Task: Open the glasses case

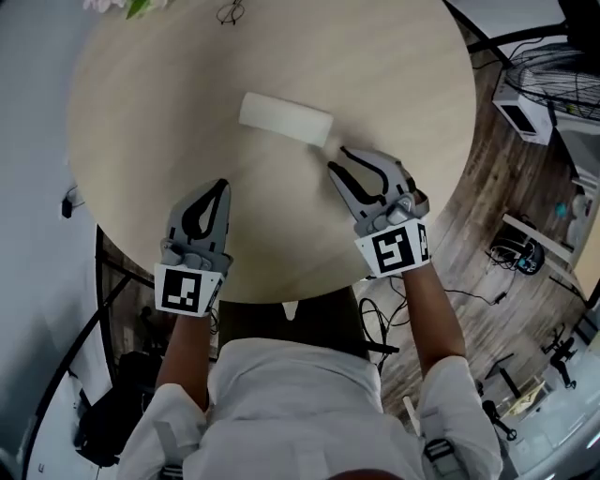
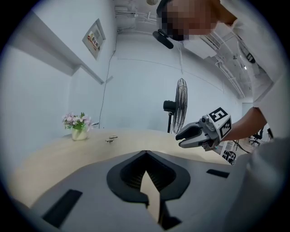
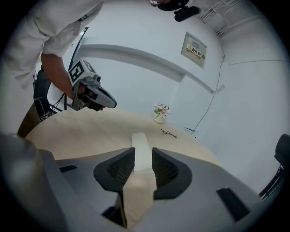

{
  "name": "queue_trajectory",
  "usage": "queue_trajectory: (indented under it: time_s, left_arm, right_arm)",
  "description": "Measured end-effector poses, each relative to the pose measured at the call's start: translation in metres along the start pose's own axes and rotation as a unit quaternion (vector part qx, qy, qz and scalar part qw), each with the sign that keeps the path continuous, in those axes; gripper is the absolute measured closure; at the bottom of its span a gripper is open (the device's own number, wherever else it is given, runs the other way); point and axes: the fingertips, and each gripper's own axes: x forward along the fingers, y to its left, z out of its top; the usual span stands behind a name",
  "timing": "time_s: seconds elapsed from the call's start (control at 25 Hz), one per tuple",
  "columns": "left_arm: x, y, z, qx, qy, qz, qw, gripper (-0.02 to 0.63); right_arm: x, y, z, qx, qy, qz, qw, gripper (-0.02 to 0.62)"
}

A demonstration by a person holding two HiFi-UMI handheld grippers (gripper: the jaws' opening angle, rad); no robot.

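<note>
Case [image 1: 285, 119]: white, oblong and closed, lying flat on the round table [image 1: 169, 84], about at its middle.
Right gripper [image 1: 337, 157]: just beside the case's right end and pointing at it. Its jaws stand wide apart and grasp nothing. In the right gripper view the end of the case shows in the gap, and the pads [image 3: 121, 166] are not pressing on it.
Left gripper [image 1: 221, 185]: well apart from the case, to its near left, above the table. Its jaws are clenched tip to tip with nothing between them.
Glasses [image 1: 230, 13]: beyond the case, at the table's far edge.
Flowers [image 3: 160, 112]: beyond the case, in a small vase left of the glasses.
Fan [image 2: 180, 111]: standing beyond the table's right side.
</note>
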Motion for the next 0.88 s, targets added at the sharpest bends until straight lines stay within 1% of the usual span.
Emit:
queue_trajectory:
  time_s: [0.2,0.28,0.36,0.44,0.52,0.88]
  left_arm:
    - [0.014,0.008,-0.008,0.005,-0.02,-0.013,0.9997,0.595]
    - [0.019,0.005,-0.005,0.009,-0.036,-0.021,0.9991,0.595]
    - [0.025,-0.002,-0.001,0.026,-0.051,-0.027,0.998,0.595]
    - [0.032,-0.008,0.004,0.049,-0.062,-0.032,0.9964,0.595]
    - [0.039,-0.009,0.008,0.061,-0.07,-0.034,0.995,0.595]
    - [0.041,-0.012,0.011,0.043,-0.085,-0.037,0.9948,0.595]
  right_arm:
    - [0.023,0.011,-0.017,-0.041,0.029,-0.014,0.999,0.469]
    - [0.027,0.015,-0.021,-0.066,0.039,-0.015,0.997,0.469]
    - [0.029,0.018,-0.026,-0.086,0.046,-0.013,0.995,0.469]
    - [0.031,0.018,-0.029,-0.093,0.049,-0.013,0.994,0.469]
    - [0.035,0.016,-0.033,-0.101,0.053,-0.017,0.993,0.469]
    - [0.043,0.019,-0.046,-0.14,0.069,-0.02,0.988,0.476]
